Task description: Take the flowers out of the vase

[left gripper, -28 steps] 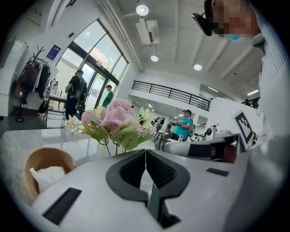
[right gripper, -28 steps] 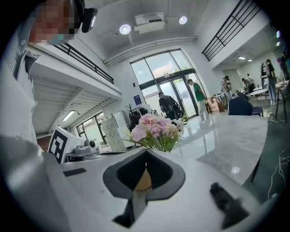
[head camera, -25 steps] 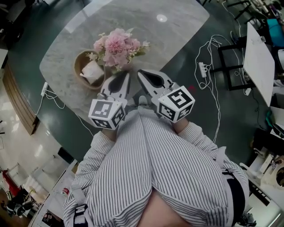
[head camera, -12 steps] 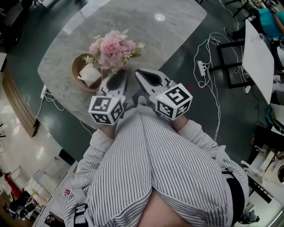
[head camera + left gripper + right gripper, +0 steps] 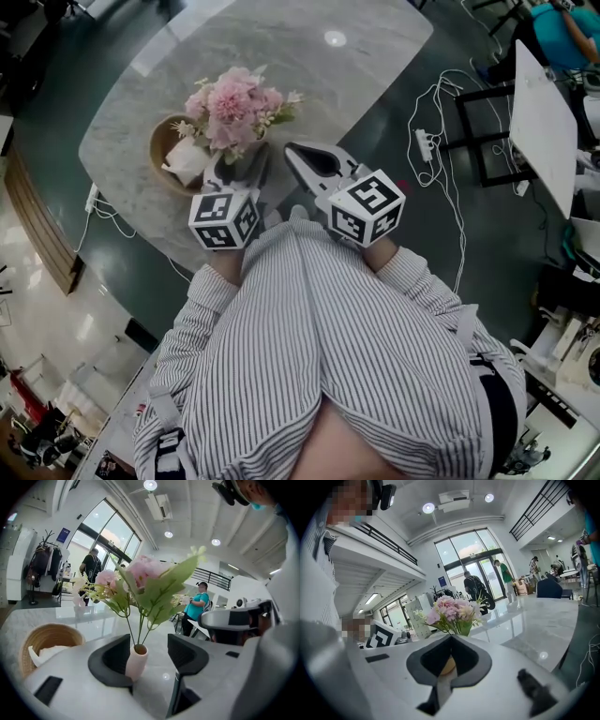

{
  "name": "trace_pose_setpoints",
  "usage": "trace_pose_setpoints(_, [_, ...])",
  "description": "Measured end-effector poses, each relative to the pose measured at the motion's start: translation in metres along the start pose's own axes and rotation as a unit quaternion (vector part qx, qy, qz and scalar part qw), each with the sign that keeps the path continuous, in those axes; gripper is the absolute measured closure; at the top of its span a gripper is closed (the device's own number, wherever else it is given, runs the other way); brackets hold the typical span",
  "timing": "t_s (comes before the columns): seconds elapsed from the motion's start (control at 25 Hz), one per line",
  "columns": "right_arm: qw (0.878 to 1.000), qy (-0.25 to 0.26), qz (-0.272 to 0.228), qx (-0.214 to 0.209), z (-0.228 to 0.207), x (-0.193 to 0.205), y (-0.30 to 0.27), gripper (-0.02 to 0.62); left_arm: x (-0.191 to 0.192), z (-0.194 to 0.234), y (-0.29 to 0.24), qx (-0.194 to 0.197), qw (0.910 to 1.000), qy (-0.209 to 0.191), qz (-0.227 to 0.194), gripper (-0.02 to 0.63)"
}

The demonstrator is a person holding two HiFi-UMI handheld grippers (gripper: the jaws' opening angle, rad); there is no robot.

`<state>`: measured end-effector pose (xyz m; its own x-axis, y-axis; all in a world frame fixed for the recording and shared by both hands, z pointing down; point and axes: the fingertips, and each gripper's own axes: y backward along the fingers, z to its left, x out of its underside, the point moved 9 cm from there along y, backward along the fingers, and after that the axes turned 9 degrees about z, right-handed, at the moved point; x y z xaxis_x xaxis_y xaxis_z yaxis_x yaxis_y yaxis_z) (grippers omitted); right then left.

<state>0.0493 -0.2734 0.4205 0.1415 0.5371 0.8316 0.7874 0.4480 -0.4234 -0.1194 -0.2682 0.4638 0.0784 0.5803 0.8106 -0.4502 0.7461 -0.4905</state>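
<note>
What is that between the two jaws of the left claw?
The pink vase of flowers, seen in the left gripper view; the left gripper has just been opening its jaws.

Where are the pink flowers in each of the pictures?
Head view: flowers upper left of centre, right of the basket.
Left gripper view: top middle, above the pink vase.
Right gripper view: centre, just above the tips of the right tool.
Shared landmark: the marble table beneath them.
</note>
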Motion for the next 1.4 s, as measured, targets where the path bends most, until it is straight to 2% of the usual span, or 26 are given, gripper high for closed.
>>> trace_pose_setpoints(0.16, [1.0,0.003,-0.002,0.003,-0.003,-0.003,0.002,0.58,0.001,0.006,-0.011,-0.011,0.9999,-0.001,-0.004,0.354])
trace_pose_setpoints(1.0, [1.0,0.001,-0.005,0.021,-0.019,-0.008,0.006,0.58,0.003,0.018,-0.042,-0.061,0.9981,-0.01,-0.005,0.357])
trace_pose_setpoints(1.2, [1.0,-0.001,-0.007,0.022,-0.02,-0.009,0.007,0.58,0.002,0.017,-0.043,-0.074,0.9971,-0.013,-0.001,0.402])
trace_pose_setpoints(1.4, [1.0,0.003,-0.008,0.019,-0.022,-0.009,0.011,0.58,0.004,0.012,-0.045,-0.064,0.9978,-0.018,0.0,0.459])
